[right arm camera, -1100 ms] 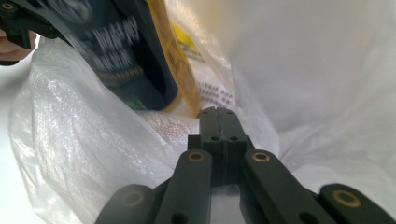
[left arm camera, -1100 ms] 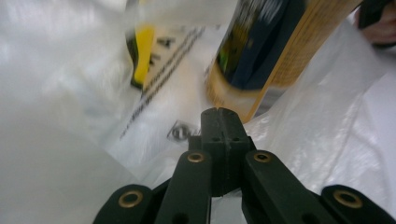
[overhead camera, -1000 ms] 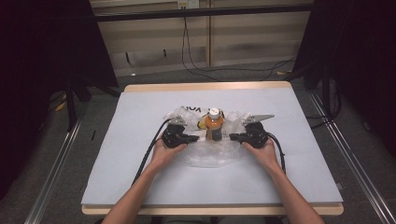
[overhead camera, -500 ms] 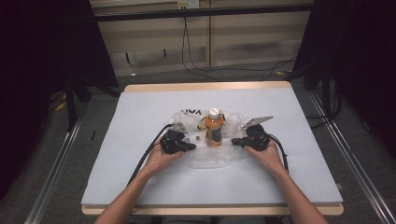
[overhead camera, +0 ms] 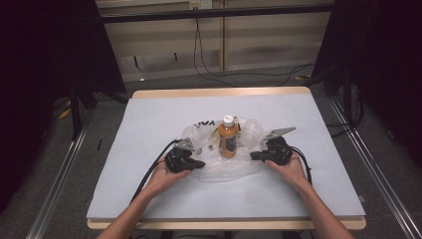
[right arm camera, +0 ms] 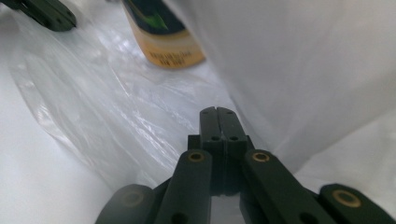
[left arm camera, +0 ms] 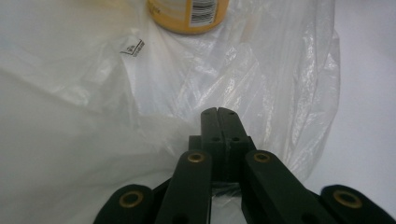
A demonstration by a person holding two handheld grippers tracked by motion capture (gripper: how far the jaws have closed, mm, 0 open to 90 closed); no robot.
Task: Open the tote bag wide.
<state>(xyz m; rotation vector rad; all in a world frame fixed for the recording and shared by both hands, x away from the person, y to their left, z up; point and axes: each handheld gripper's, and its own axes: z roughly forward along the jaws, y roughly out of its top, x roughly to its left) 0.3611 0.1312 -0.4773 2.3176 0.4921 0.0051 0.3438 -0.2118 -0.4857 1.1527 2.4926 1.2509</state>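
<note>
**On the white table: grippers drawn back toward the person**

On the table (overhead camera: 124, 174), both grippers sit nearer the person and farther from the bottle (overhead camera: 228, 138) than half a second ago. The left gripper (overhead camera: 198, 164) and right gripper (overhead camera: 255, 156) each have jaws pressed together, pinching the clear plastic bag (overhead camera: 219, 169). The orange bottle, white-capped, stands upright on the bag at mid-table. Its label carries a barcode; the bag's black lettering is unreadable.

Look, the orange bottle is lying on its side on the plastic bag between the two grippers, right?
Not quite. The high view shows the orange bottle standing upright, cap on top, not lying on its side. It is on the plastic bag, between the left gripper and the right gripper.
</note>
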